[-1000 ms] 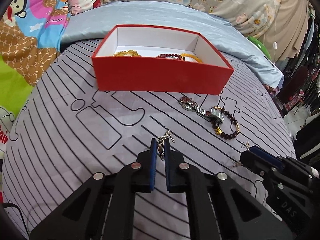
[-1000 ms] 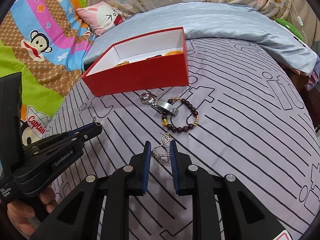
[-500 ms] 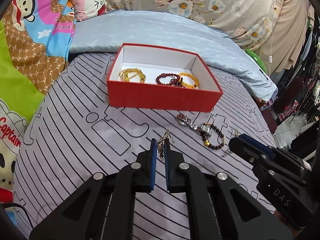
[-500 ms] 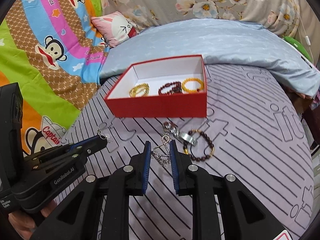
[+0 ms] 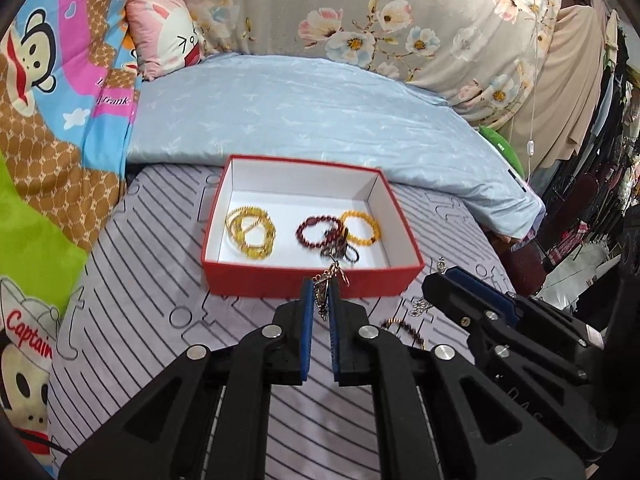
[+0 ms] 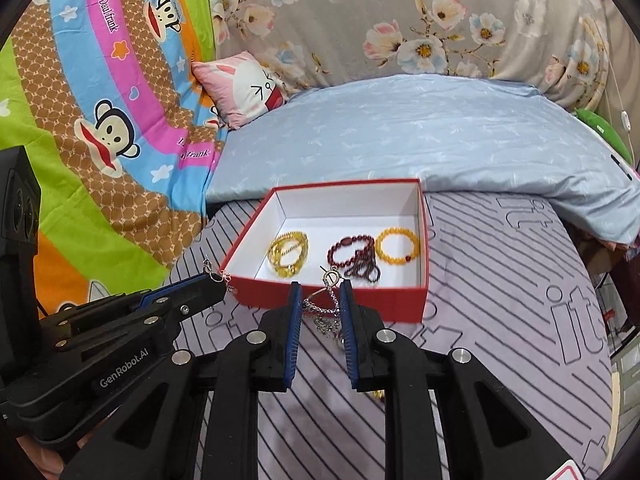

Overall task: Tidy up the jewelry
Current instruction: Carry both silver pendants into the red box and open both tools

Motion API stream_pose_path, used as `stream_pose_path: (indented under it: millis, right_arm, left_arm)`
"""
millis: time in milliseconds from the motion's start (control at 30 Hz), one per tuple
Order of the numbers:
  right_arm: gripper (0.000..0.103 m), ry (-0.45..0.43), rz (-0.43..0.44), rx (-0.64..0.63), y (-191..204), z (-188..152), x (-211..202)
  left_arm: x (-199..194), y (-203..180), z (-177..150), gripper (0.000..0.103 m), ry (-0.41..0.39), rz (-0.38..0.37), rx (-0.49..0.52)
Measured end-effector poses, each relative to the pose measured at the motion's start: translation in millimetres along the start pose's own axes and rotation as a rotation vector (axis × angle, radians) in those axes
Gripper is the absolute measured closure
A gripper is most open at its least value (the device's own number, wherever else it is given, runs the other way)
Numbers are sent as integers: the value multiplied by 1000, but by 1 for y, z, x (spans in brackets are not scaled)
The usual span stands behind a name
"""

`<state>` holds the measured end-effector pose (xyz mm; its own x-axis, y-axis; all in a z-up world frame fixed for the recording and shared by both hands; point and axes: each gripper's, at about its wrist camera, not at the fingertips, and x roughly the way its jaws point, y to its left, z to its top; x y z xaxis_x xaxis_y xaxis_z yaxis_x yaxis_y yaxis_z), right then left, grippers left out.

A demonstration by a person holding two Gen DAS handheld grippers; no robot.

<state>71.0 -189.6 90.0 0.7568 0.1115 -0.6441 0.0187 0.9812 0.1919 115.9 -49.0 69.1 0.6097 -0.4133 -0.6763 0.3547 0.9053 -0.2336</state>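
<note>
Bed (image 6: 500, 300) in grey striped sheet carries open red box (image 5: 312, 280) near centre; pale blue quilt (image 5: 320, 120) bunched behind box; dark bead bracelet (image 5: 404, 326) on sheet, just in front of box.

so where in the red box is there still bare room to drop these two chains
Bare floor in the red box: the far strip along the back wall, plus the gap between the yellow bead coil and the dark red bracelets. The right half is crowded, the orange bracelet touching the red ones.
</note>
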Motion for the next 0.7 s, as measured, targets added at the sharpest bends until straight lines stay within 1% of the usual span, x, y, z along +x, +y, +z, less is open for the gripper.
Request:
stream_pose_path:
  millis: [200, 333, 467, 700]
  right_arm:
    - [86, -21, -21, -6, -5, 24, 15]
    - [86, -20, -26, -3, -9, 37, 27]
    - [86, -16, -33, 3, -12, 45, 40]
    - [86, -2, -48, 2, -19, 54, 60]
  left_arm:
    - [13, -4, 24, 97, -12, 18, 12]
    - [27, -2, 35, 97, -12, 39, 17]
    - [43, 1, 45, 97, -2, 68, 22]
    - [65, 10, 61, 97, 4, 93, 12]
